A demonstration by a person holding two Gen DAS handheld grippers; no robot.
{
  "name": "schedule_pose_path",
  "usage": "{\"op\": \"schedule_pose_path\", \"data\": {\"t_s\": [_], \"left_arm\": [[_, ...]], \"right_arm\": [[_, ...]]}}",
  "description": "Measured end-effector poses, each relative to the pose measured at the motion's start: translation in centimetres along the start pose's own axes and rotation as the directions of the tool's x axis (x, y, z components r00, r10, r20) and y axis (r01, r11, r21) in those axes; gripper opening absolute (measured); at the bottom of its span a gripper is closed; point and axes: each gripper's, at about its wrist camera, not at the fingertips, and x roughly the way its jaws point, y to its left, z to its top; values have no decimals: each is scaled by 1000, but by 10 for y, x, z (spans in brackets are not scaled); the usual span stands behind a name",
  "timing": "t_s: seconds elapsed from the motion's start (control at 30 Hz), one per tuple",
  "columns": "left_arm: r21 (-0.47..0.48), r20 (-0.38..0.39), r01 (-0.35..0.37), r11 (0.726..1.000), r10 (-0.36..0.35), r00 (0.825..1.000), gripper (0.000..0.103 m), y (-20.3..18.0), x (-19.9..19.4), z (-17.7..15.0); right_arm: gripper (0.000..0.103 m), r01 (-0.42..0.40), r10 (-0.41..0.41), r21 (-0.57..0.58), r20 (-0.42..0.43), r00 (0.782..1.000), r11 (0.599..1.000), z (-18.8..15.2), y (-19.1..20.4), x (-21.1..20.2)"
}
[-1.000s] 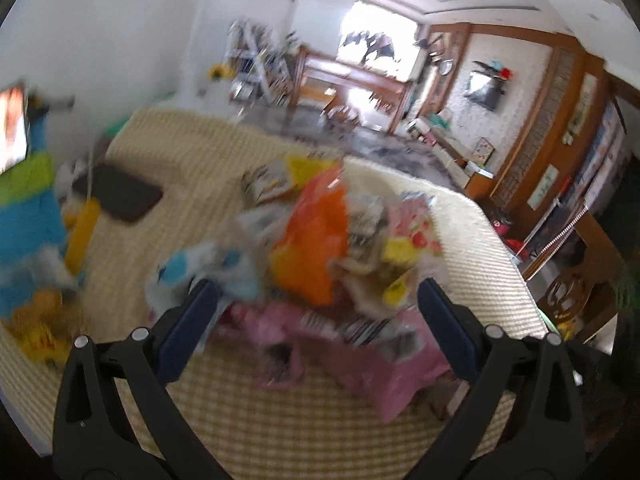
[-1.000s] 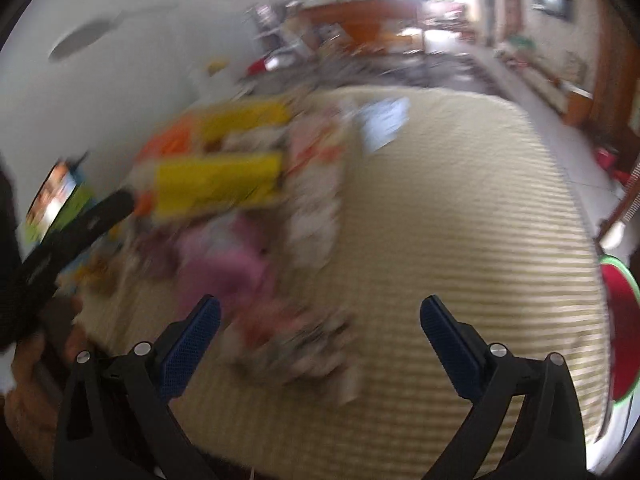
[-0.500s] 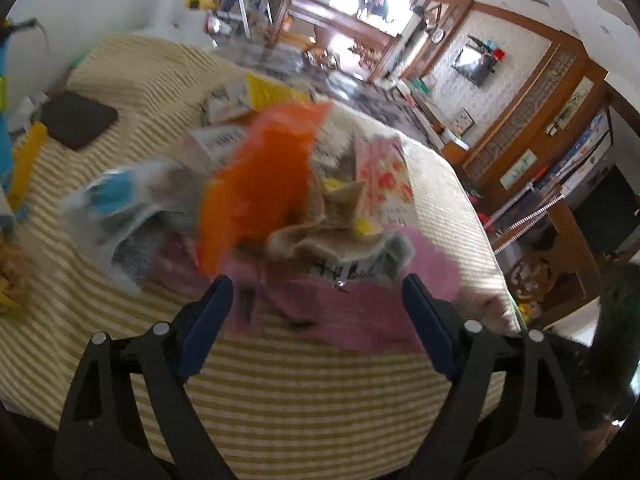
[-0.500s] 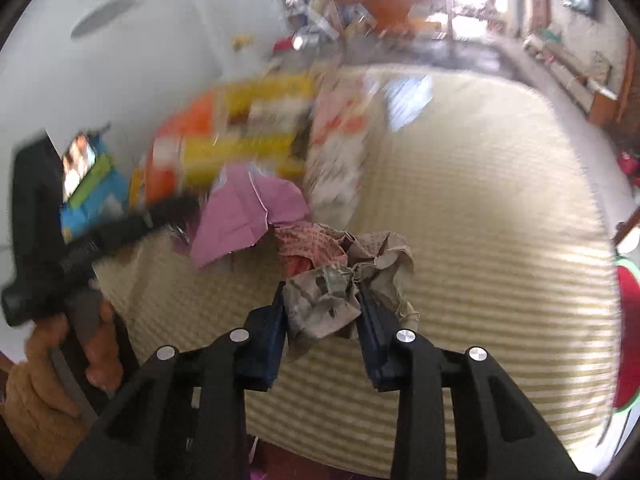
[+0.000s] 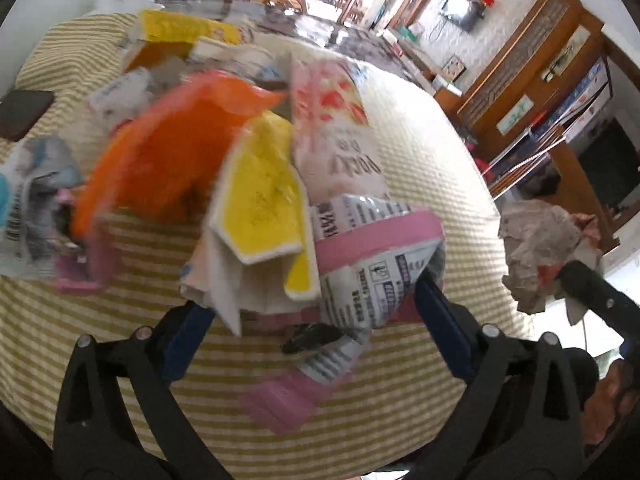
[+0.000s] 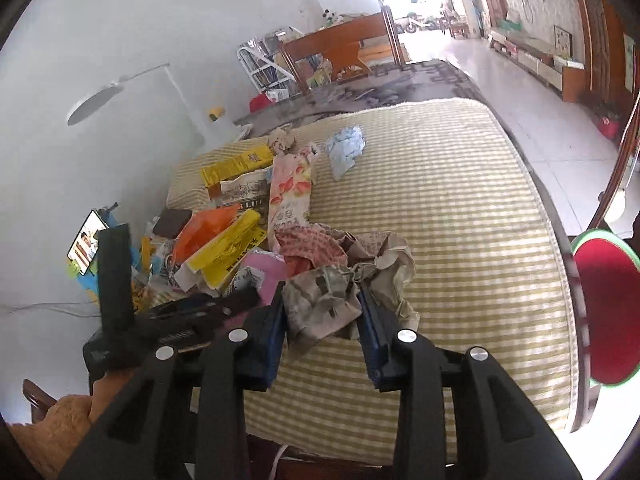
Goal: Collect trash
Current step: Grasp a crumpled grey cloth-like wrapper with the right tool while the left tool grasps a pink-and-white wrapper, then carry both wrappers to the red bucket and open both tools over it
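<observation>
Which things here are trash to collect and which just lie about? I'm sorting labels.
Trash:
crumpled paper, in the right gripper
orange bag
yellow wrapper
pink packet

Lying about:
phone
dark pouch
lamp

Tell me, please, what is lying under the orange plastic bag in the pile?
In the right wrist view, the orange plastic bag lies partly over a yellow wrapper on the striped mat. Whatever else is beneath the bag is covered and cannot be seen.
</observation>
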Motion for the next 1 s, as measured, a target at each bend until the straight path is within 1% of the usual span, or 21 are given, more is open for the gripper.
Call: {"op": "schedule_pose_path", "data": {"t_s": [0.03, 0.07, 0.1, 0.13, 0.17, 0.2, 0.27, 0.3, 0.33, 0.4, 0.5, 0.53, 0.6, 0.63, 0.7, 0.73, 0.8, 0.83, 0.87, 0.93, 1.0], "left_arm": [[4, -5, 8, 1000, -8, 1000, 94, -3, 4, 1], [8, -13, 12, 1000, -12, 1000, 87, -7, 7, 1], [12, -33, 19, 1000, -18, 999, 63, -12, 12, 0], [11, -48, 20, 1000, -20, 999, 56, -14, 15, -2], [9, -48, 27, 1000, -26, 999, 52, -17, 16, -4], [9, -48, 40, 999, -40, 998, 41, -18, 16, -6], [19, -48, 57, 998, -56, 997, 34, -22, 15, -9], [26, -46, 64, 998, -63, 997, 28, -24, 13, -10], [32, -44, 77, 996, -76, 996, 26, -28, 10, -11], [44, -30, 98, 994, -97, 995, 25, -35, 3, -12], [99, 11, 128, 987, -129, 992, 24, -57, -12, -9], [127, 28, 145, 981, -150, 988, 24, -69, -19, -7], [167, 38, 181, 969, -190, 981, 24, -87, -25, -4], [199, 27, 214, 956, -224, 974, 24, -100, -26, -2], [253, 1, 253, 934, -262, 965, 24, -125, -21, 1], [291, -15, 269, 918, -276, 961, 24, -142, -16, 3], [339, -38, 295, 893, -300, 953, 24, -170, -4, 9], [357, -59, 319, 878, -320, 945, 25, -187, 6, 12], [365, -81, 343, 866, -338, 938, 24, -198, 13, 14], [382, -158, 400, 833, -368, 916, 24, -228, 35, 19], [421, -198, 417, 806, -367, 909, 25, -254, 54, 24]], "right_arm": [[33, -6, 6, 2, 0, 1000, 1000, -2, -1, -3], [33, -11, 11, 3, 3, 1000, 1000, -2, -2, -4], [33, -17, 16, 4, 9, 1000, 1000, -2, -2, -7], [33, -21, 21, 7, 13, 1000, 1000, -2, -4, -9], [33, -26, 26, 12, 17, 1000, 1000, -1, -5, -11], [33, -26, 25, 14, 21, 999, 1000, 0, -6, -14], [33, -24, 24, 16, 33, 999, 1000, 0, -10, -19], [33, -23, 22, 20, 41, 999, 1000, 1, -13, -23], [33, -22, 21, 22, 49, 999, 1000, 0, -14, -27], [33, -14, 11, 32, 77, 997, 999, 2, -21, -38], [34, 21, -26, 49, 120, 992, 999, 5, -36, -56], [34, 51, -59, 59, 143, 988, 997, 6, -44, -64], [35, 106, -119, 83, 173, 978, 991, 6, -62, -77], [36, 143, -163, 118, 189, 968, 983, 4, -78, -85], [36, 180, -215, 180, 196, 957, 967, 0, -103, -95], [36, 208, -255, 233, 197, 947, 950, -5, -124, -102], [36, 262, -326, 300, 189, 926, 917, -15, -154, -112], [36, 284, -353, 320, 183, 918, 904, -19, -163, -115], [36, 313, -390, 350, 174, 904, 883, -25, -178, -119], [36, 351, -440, 397, 159, 884, 848, -35, -200, -126], [36, 380, -482, 437, 149, 863, 816, -45, -221, -134]]}}
